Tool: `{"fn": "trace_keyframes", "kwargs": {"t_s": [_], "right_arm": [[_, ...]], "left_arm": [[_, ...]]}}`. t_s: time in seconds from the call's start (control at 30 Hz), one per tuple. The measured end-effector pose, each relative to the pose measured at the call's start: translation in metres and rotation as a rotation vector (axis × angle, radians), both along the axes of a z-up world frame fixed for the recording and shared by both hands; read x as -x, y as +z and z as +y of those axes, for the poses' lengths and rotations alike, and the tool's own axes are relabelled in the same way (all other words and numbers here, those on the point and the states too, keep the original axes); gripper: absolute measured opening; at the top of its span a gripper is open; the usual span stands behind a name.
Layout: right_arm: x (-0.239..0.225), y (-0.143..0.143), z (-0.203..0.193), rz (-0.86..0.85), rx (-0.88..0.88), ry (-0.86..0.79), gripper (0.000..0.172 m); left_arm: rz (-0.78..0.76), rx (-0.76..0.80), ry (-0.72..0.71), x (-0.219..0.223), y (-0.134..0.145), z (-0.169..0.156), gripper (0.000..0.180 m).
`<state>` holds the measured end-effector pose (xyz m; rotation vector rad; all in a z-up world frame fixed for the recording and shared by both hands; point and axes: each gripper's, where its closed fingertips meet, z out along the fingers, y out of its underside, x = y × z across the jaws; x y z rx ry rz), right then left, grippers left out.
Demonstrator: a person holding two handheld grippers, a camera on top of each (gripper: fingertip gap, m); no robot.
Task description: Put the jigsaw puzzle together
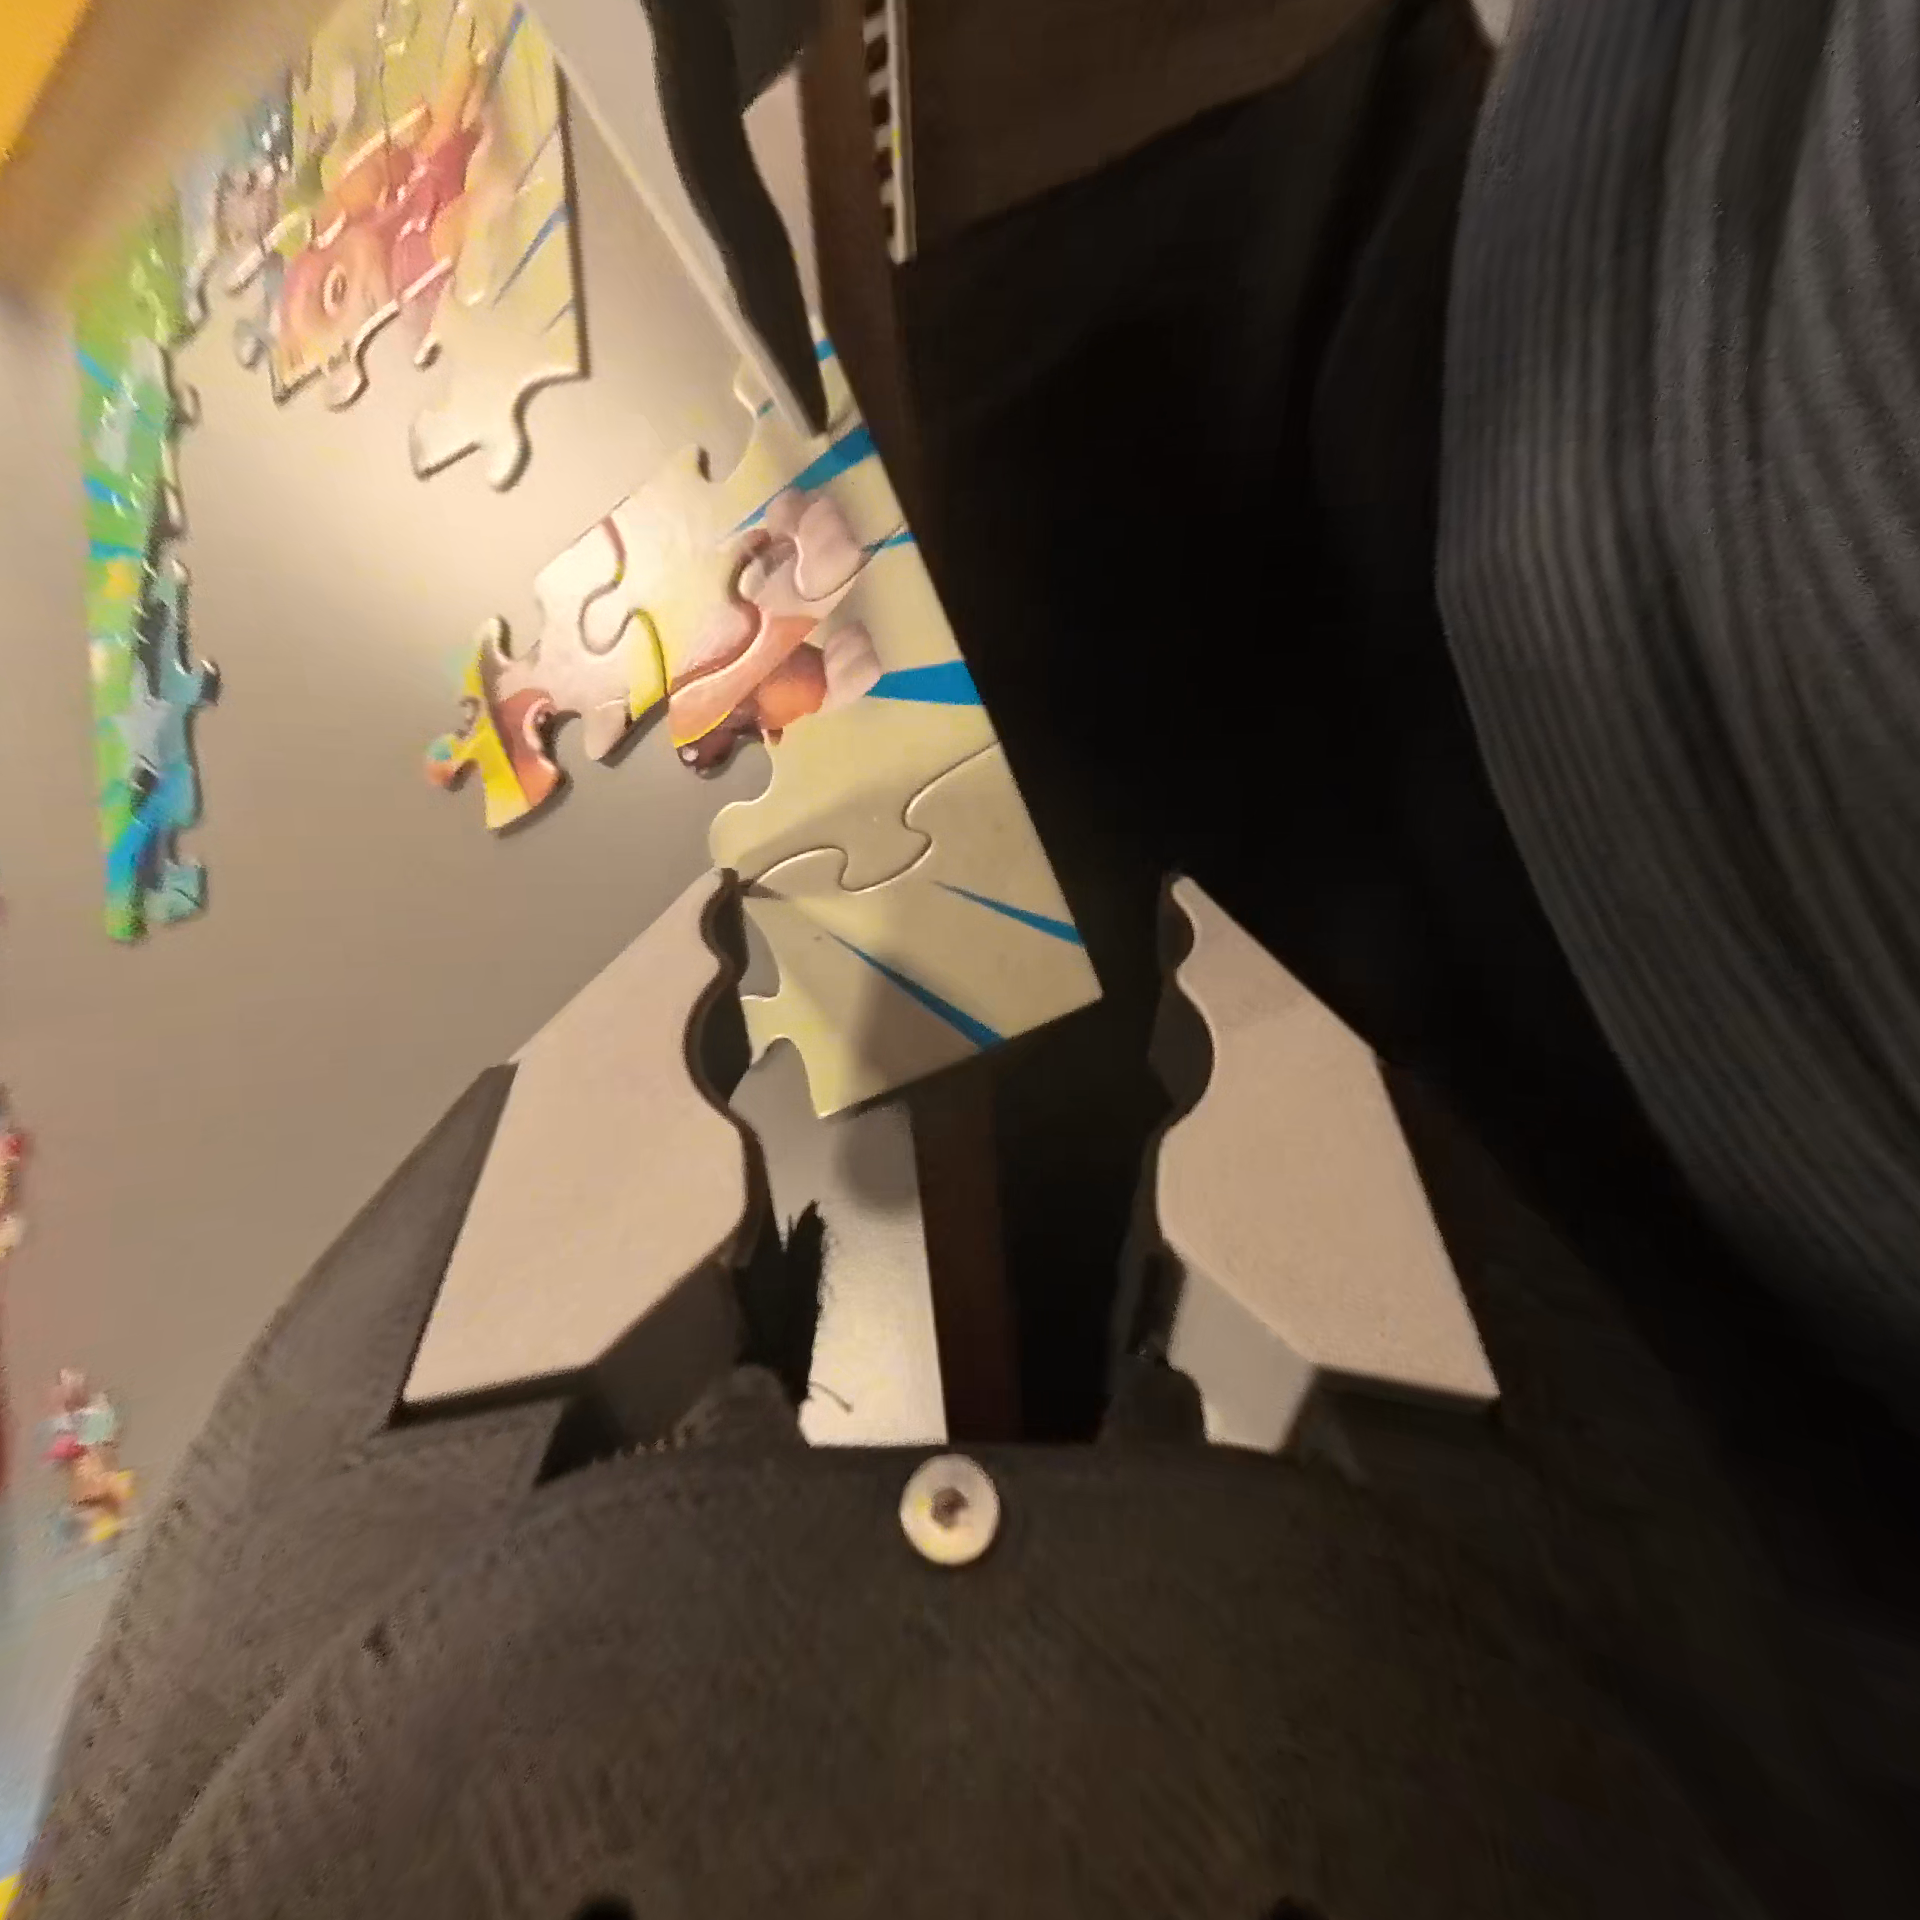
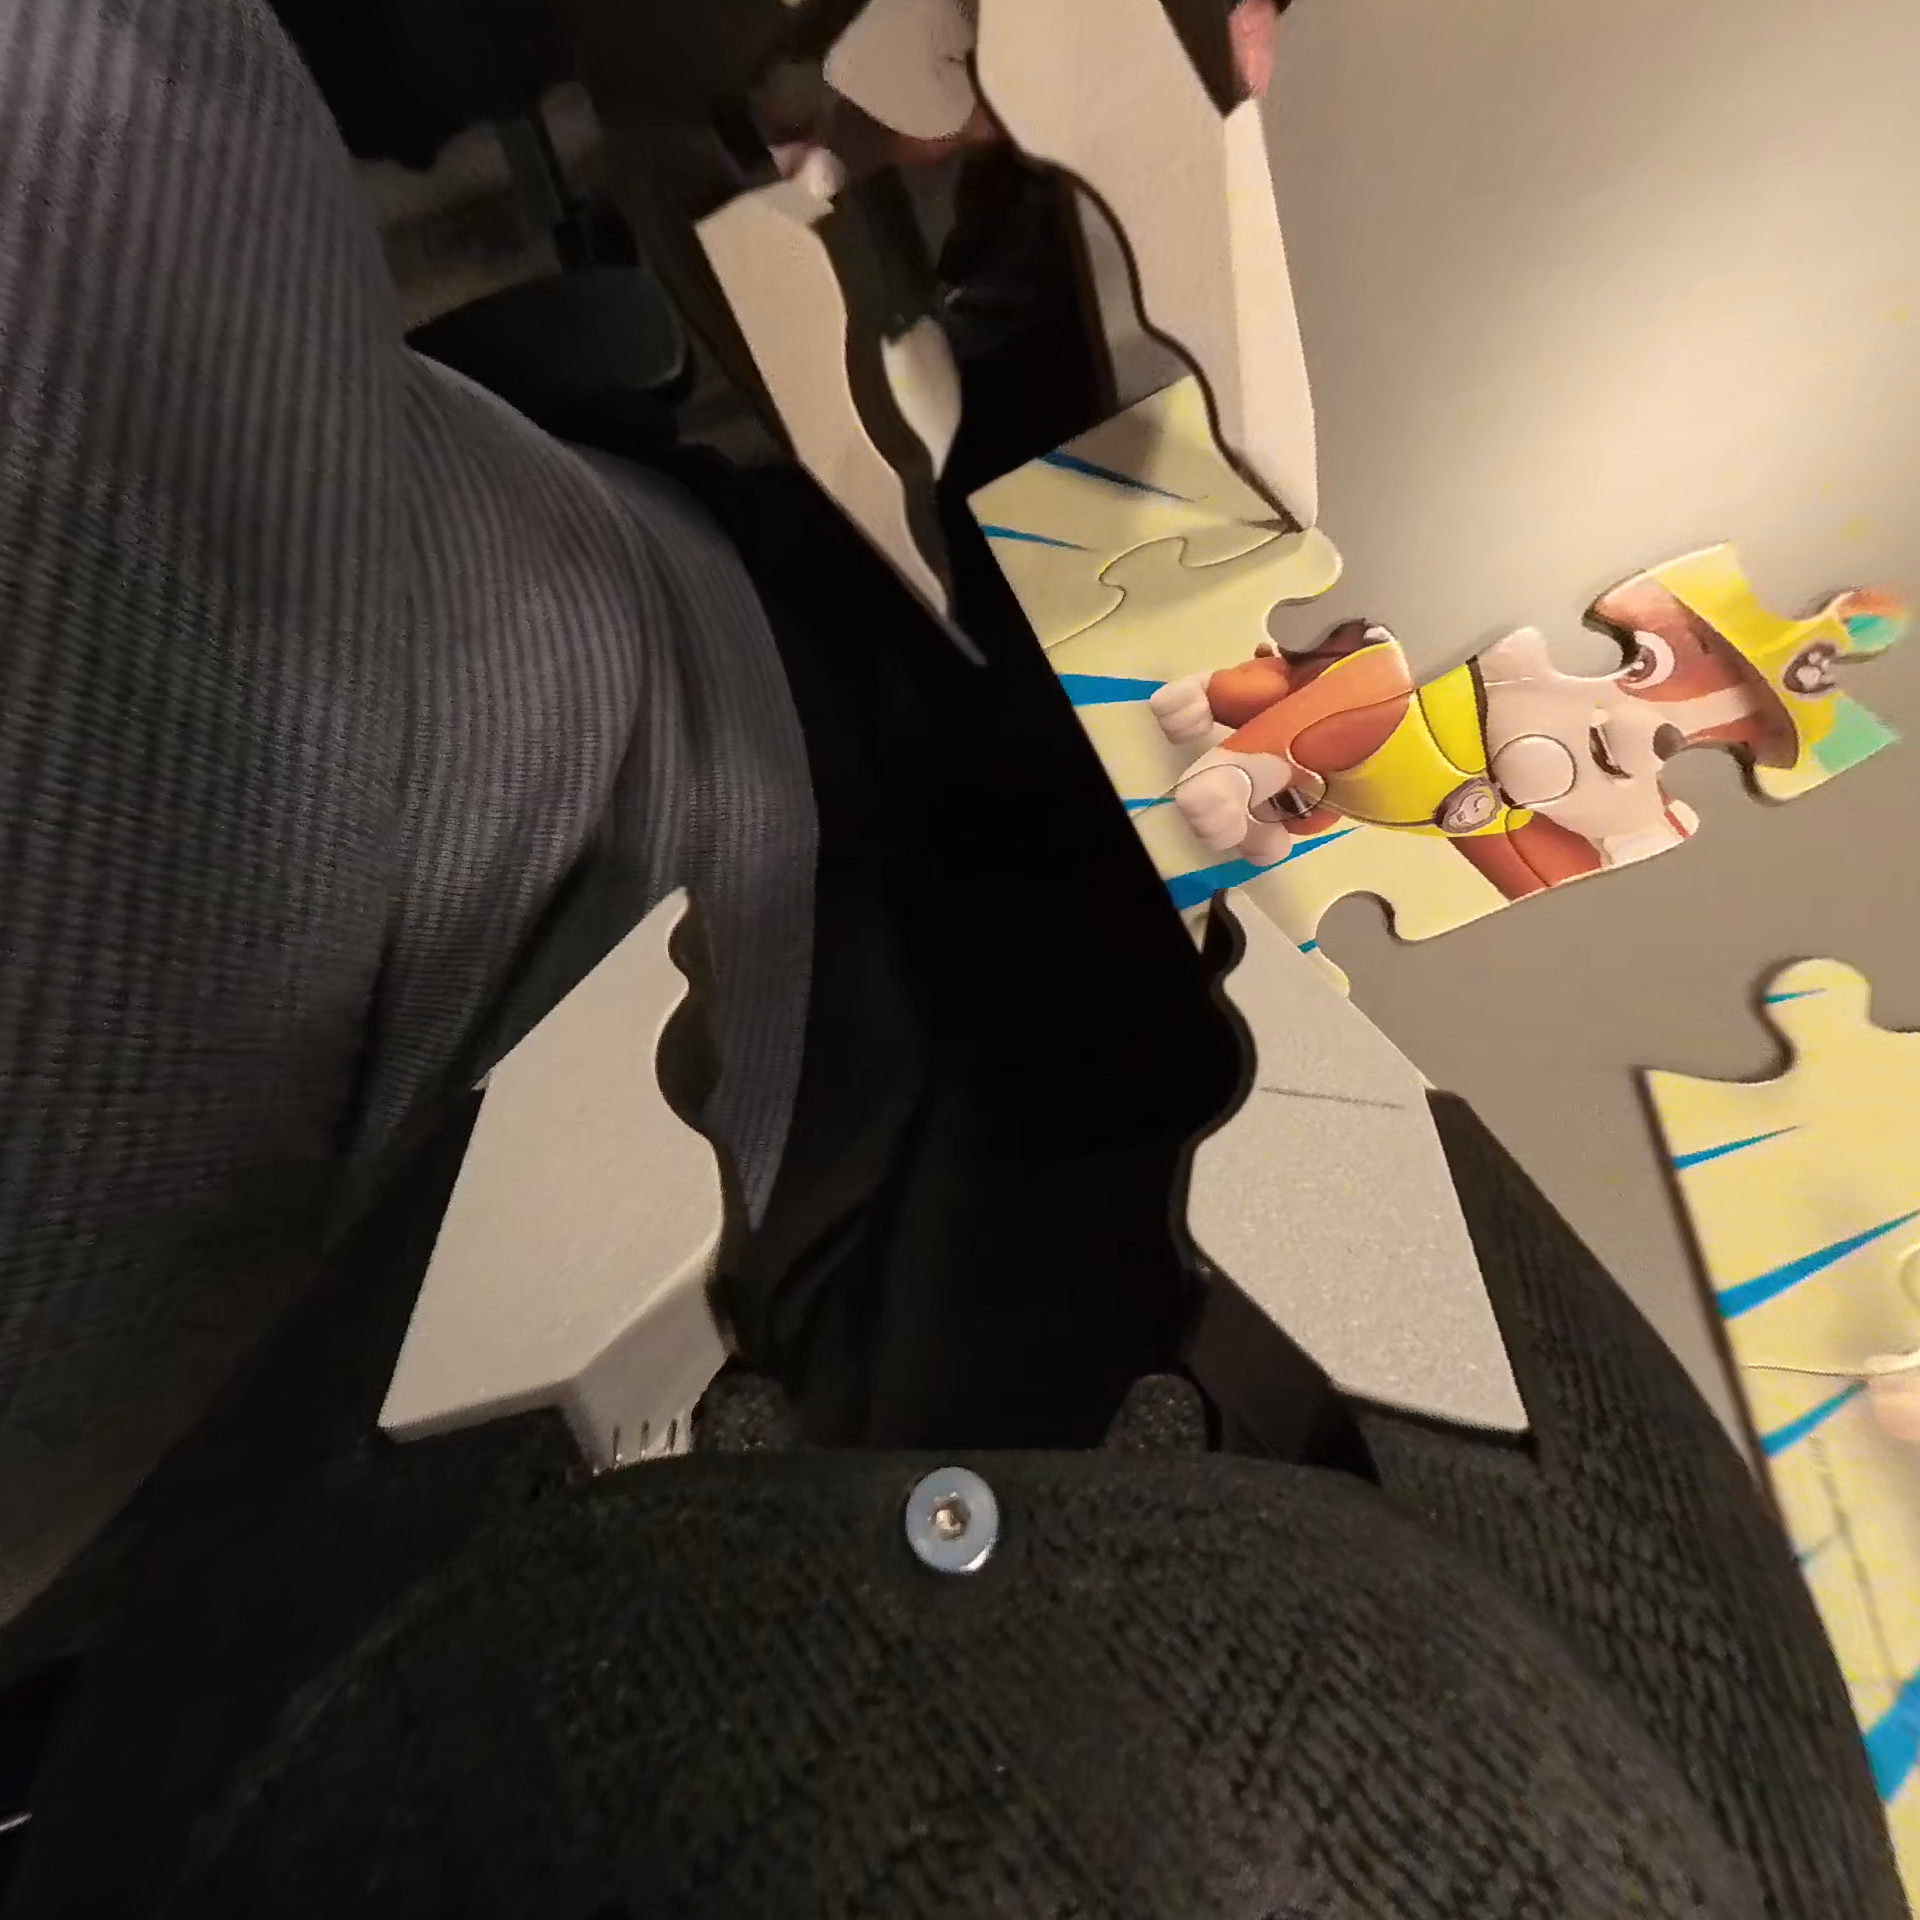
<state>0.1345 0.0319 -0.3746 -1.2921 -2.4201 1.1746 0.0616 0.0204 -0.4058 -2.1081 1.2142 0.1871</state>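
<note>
Both grippers sit at the near edge of the grey table (image 1: 312,1039), jaws spread, nothing clamped. Left gripper (image 1: 951,894) straddles the table edge, 1 fingertip (image 1: 717,914) touching the pale yellow-and-blue corner of the joined puzzle section (image 1: 883,831) that bears a cartoon dog. Right gripper (image 2: 956,904) has 1 fingertip (image 2: 1278,997) lying over the same section (image 2: 1351,748), its other fingertip off the table by the ribbed dark fabric (image 2: 312,727). Larger joined clusters (image 1: 436,187) lie farther off. By my read, both are lining up on that section, no grip made. No legible writing or brand visible.
</note>
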Motion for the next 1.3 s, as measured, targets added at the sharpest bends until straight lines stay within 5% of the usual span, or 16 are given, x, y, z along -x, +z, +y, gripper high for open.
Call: {"fn": "trace_keyframes", "kwargs": {"t_s": [0.27,0.53,0.67,1.07,1.3], "right_arm": [[0.005,-0.003,0.022,0.268,-0.319,0.002,0.053],[0.021,0.006,0.017,0.609,-0.7,0.082,0.014],[0.029,0.017,0.028,0.679,-0.786,0.033,0.014],[0.03,-0.006,0.04,0.59,-0.818,0.04,0.021],[0.031,-0.011,0.043,0.569,-0.874,0.029,0.008]], "left_arm": [[0.095,-0.32,-0.081,-0.006,0.021,-0.009,0.068],[0.121,-0.456,-0.093,-0.01,0.048,-0.007,0.016],[0.138,-0.519,-0.081,-0.004,0.061,-0.004,0.009],[0.119,-0.529,-0.084,-0.002,0.056,0.0,0.001],[0.19,-0.532,-0.02,0.027,0.054,-0.001,0.001]]}}
